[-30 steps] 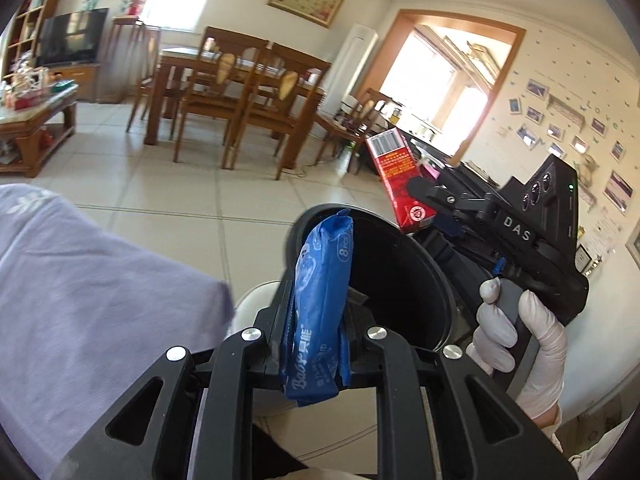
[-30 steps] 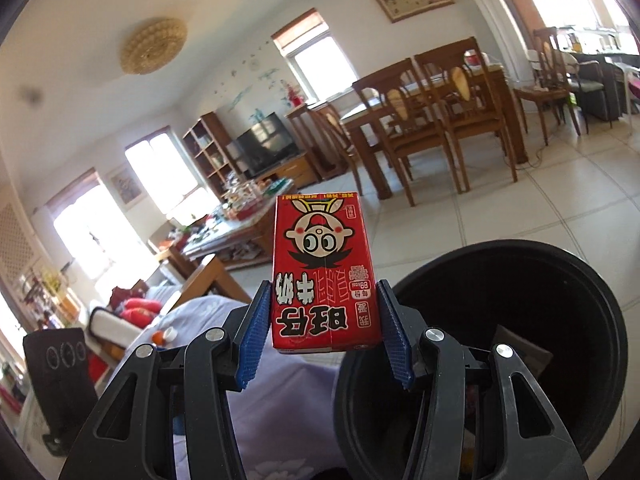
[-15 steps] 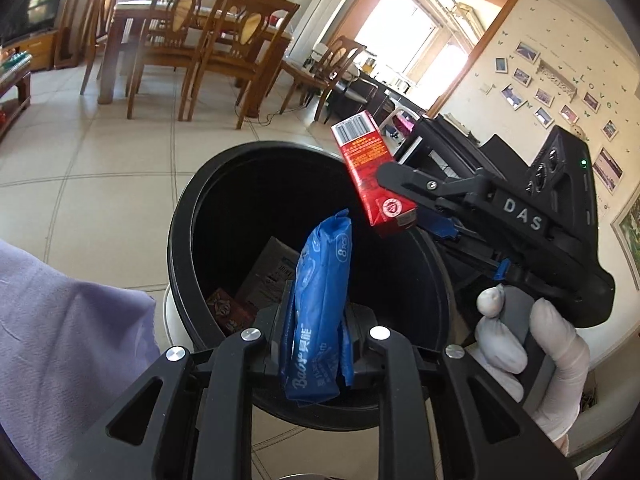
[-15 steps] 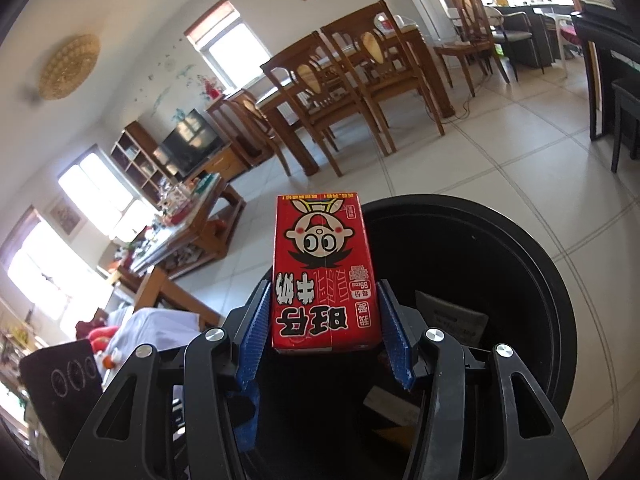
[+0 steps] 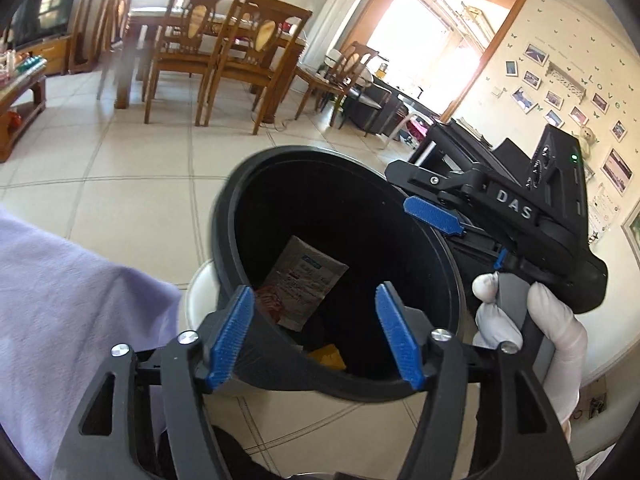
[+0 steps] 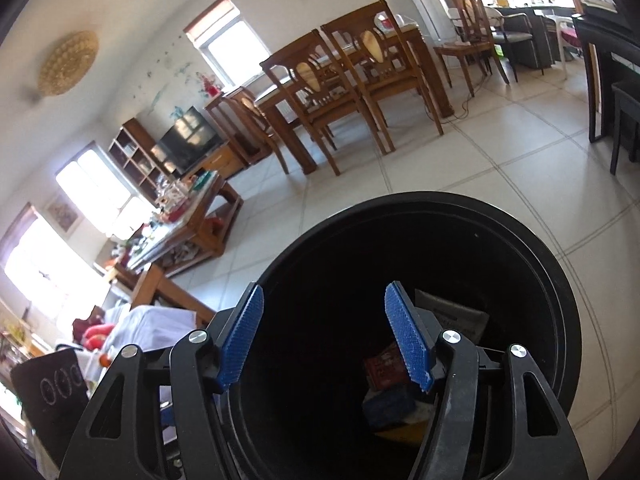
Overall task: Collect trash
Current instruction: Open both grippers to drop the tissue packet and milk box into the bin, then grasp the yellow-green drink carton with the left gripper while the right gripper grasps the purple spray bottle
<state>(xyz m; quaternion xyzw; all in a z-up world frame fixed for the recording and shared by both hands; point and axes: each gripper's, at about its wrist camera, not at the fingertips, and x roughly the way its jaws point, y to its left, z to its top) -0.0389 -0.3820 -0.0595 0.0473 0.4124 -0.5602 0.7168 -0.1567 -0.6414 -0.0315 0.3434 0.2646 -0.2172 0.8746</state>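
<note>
Trash down in the black bin [image 5: 224, 240], right where collecting calls for it: white paper packet [image 5: 308, 280] leaning against the inner wall, red carton [image 6: 384, 368] lower down, blue pack [image 6: 388, 404] just beside the carton, yellow scrap [image 5: 330, 356] near the bottom. Rest of the contents lost in the dark.

Left claw [image 5: 313, 288] poised over the near rim, tilted down into the mouth, pads spreading apart, nothing between them but air and the bin's inside. Aimed that way, most likely, for a straight drop inside rather than onto the floor tiles [image 5: 120, 216].

Right claw [image 6: 325, 285] likewise over the bin mouth, reaching in from the other side, also opening, also bare between the pads. Carried by a white-gloved hand [image 5: 532, 328] wrapped round the handle, seen from the left camera just beside the rim. Set opposite, probably, to keep the two claws apart and avoid a knock above the one opening.

Bin standing on the pale tiles next to something draped in lilac cloth [image 5: 60, 300], near enough for an easy reach. Judging by bare pads on both sides, both drops apparently done. Next, presumably, pulling back clear of the rim and looking for more litter. Small risk: catching the rim on the way out and tipping the bin.
</note>
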